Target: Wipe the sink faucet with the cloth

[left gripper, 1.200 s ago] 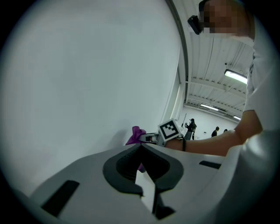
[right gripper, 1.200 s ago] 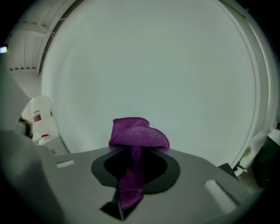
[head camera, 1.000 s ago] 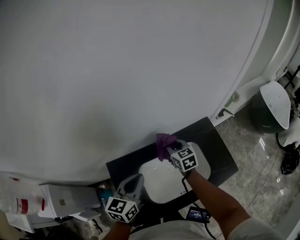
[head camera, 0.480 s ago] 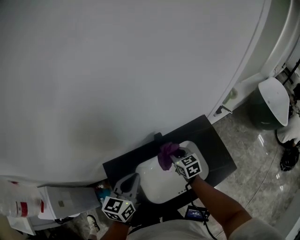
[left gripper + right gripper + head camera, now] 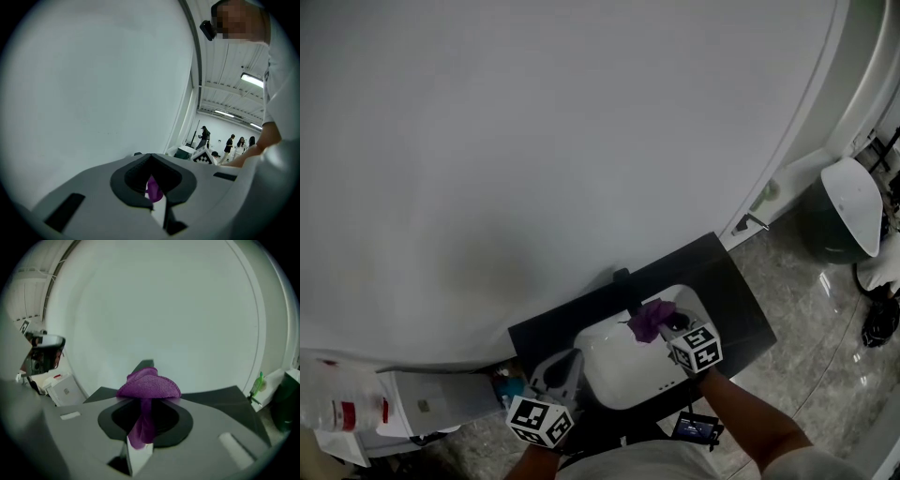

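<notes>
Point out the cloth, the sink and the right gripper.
cloth (image 5: 149,386): right gripper view, on its bunched purple top.
sink (image 5: 623,364): head view, bare white basin.
right gripper (image 5: 146,404): right gripper view, between the jaws, shut on the cloth.

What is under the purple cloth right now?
The purple cloth, clamped in the right tool, sits over the white sink basin's back rim. The dark sink faucet shows beyond its left edge; whatever lies directly beneath the cloth is covered.
</notes>
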`<state>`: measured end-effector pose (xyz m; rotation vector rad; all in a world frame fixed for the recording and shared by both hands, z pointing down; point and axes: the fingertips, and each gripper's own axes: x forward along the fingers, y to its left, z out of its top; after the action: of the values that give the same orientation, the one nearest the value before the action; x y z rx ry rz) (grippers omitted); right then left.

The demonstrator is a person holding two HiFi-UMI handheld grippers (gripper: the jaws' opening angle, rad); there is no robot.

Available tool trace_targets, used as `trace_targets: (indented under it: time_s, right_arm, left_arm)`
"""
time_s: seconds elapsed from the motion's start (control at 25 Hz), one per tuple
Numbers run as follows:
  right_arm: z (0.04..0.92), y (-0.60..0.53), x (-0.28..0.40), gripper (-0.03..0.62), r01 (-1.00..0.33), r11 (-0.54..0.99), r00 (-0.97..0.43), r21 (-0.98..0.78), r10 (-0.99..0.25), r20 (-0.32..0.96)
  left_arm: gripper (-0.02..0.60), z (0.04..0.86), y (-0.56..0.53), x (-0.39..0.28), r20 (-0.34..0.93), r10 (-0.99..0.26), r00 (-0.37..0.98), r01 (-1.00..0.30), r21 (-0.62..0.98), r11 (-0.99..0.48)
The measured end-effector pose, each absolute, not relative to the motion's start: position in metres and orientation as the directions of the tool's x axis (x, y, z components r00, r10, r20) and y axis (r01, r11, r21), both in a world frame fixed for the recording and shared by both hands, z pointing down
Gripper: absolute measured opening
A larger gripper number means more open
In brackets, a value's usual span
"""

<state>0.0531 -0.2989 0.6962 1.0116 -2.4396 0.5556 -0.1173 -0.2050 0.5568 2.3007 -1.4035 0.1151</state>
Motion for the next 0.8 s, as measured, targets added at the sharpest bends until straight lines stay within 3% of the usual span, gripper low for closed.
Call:
trace_targets:
  time_s: [0.2, 0.4, 0.68, 0.8]
  right_arm:
    - [0.657, -0.392, 0.037, 0.069, -0.728, 0.676, -0.637, -0.116, -0.604, 0.479]
    - [0.717, -0.415, 0.001, 0.066, -0.642, 0.745, -0.702, -0.182, -0.474, 0.532]
    - [0.825, -0.405, 0.011, 0.066, -0.670, 0.710, -0.617, -0.219, -0.367, 0.696]
    - [0.795, -0.404, 0.012, 0.067, -0.664, 0.715, -0.653, -0.216, -0.415, 0.633]
  left_arm:
    - [0.005, 0.555, -0.207, -0.128, 0.298, -0.842, 0.450, -0.878, 0.318, -0.357]
    - [0.005, 0.559, -0.206, -0.134, 0.308, -0.850, 0.427, -0.889, 0.316, -0.332]
    - [0.005, 0.568, -0.209, -0.142, 0.327, -0.851, 0.411, -0.896, 0.315, -0.311]
    - [0.005, 0.563, -0.209, -0.141, 0.322, -0.853, 0.410, -0.898, 0.307, -0.316]
